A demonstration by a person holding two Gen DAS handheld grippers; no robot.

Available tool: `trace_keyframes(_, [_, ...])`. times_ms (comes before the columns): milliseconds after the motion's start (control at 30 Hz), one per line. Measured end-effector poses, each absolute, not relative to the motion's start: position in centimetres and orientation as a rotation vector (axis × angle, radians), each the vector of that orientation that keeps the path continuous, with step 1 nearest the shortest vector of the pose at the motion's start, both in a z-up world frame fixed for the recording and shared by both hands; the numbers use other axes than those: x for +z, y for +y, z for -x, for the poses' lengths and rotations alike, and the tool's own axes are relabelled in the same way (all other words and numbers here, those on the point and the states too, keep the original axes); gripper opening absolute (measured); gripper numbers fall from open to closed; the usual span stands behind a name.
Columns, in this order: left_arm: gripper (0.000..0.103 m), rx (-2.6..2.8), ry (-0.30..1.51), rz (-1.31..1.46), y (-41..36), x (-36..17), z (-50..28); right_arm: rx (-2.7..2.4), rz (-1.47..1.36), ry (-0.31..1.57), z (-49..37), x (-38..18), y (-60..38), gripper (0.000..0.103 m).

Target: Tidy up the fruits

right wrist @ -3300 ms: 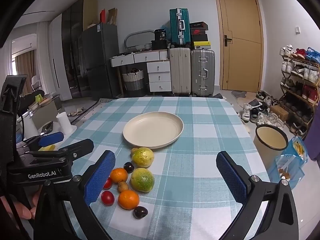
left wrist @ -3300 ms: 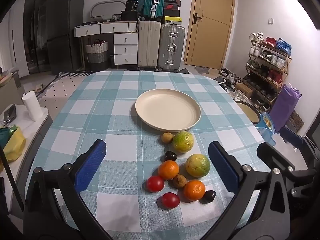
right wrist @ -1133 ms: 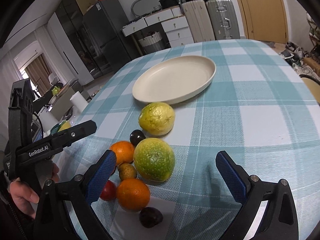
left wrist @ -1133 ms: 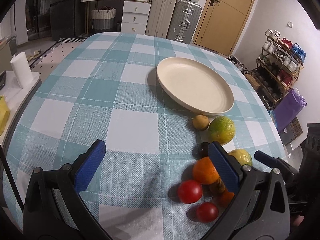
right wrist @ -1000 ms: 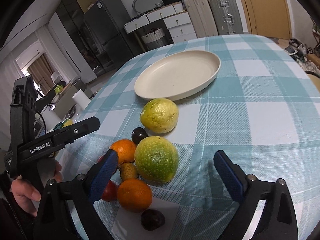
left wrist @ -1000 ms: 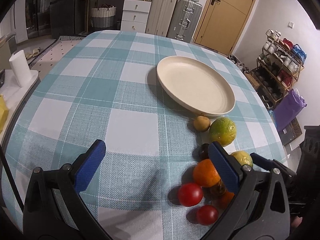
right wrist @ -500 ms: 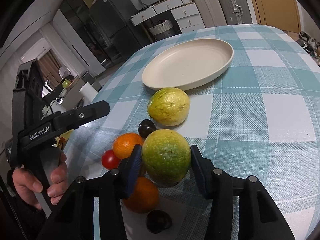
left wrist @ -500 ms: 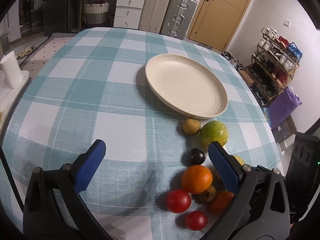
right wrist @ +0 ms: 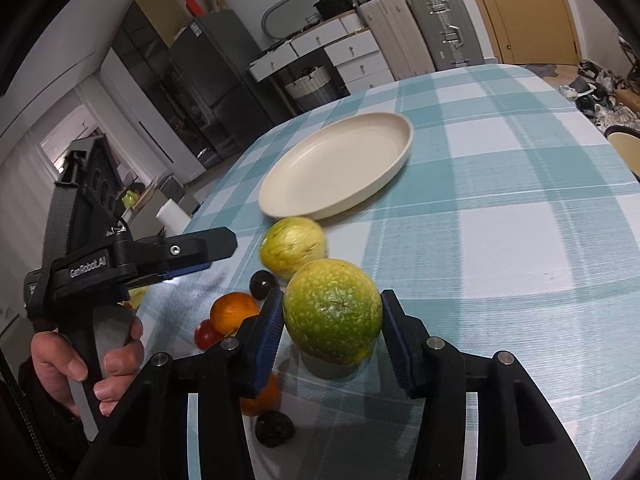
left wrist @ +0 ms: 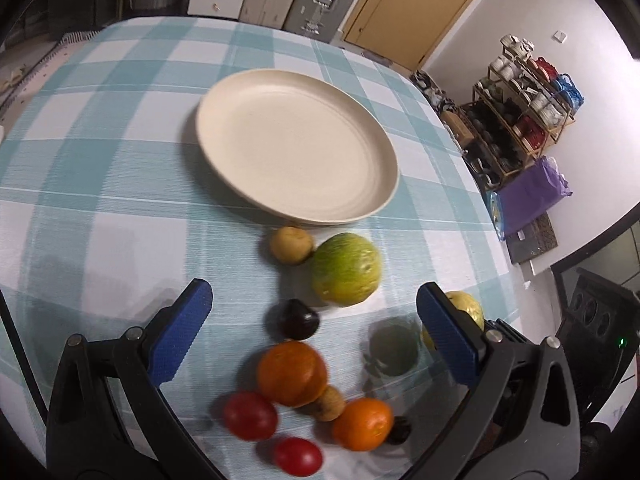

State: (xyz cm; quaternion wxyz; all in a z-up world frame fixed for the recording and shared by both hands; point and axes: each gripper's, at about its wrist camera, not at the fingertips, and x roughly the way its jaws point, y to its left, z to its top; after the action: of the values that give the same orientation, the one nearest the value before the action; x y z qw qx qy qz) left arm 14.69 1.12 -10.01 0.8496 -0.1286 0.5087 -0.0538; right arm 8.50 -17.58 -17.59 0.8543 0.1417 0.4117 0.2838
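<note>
My right gripper (right wrist: 332, 320) is shut on a large green citrus (right wrist: 332, 312), held just above the checked cloth with its shadow beneath. In the left wrist view that citrus (left wrist: 468, 308) peeks out behind my right-hand finger. My left gripper (left wrist: 314, 336) is open over the fruit cluster, with nothing between its fingers. Below it lie a dark plum (left wrist: 298, 324), an orange (left wrist: 291, 372), two red tomatoes (left wrist: 250, 416), a second orange (left wrist: 362, 424) and a small brown fruit (left wrist: 329, 403). A yellow-green citrus (left wrist: 346, 274) and a small tan fruit (left wrist: 291, 245) sit by the cream plate (left wrist: 296, 152).
A hand (right wrist: 80, 360) holds the left gripper's handle at the table's left edge. The cloth's right edge drops toward a shoe rack (left wrist: 528, 92) and a purple bag (left wrist: 532, 196). Suitcases (right wrist: 420, 28) and a fridge (right wrist: 212, 80) stand beyond the far side.
My right gripper closed on the green citrus and raised it off the cloth. My left gripper tilted down and moved in over the fruit cluster, still open.
</note>
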Motion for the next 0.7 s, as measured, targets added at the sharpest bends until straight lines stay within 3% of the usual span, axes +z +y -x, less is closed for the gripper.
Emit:
trace_keyframes(133, [0.097,-0.146,1.104,0.309,0.0,-10.4,-16.0,0.597,-0.304,0.847,-8.1,-17.3,-18.6,0.049])
trace_keyframes(200, [0.087,-0.148,1.109,0.307,-0.3,-10.5,-16.7,0.604,-0.309,0.845,-8.1,-17.2,-18.9,0.049])
trace_keyframes(300, [0.084,-0.174,1.136,0.326,-1.1,-10.6,-17.0,0.619,-0.324,0.843,-8.1,-17.1,-19.2,0.049])
trace_keyframes(500, [0.063,-0.189,1.201,0.356,-1.9,-11.8,-18.5,0.647,-0.339,0.837,-8.4,-17.1,-19.5,0.049])
trace_keyframes(633, [0.057,-0.191,1.209,0.358,-2.6,-12.4,-18.9,0.661,-0.342,0.838,-8.3,-17.1,-19.7,0.049])
trace_keyframes(700, [0.045,-0.196,1.217,0.356,-2.9,-12.8,-19.4,0.666,-0.343,0.846,-8.5,-17.3,-19.7,0.049])
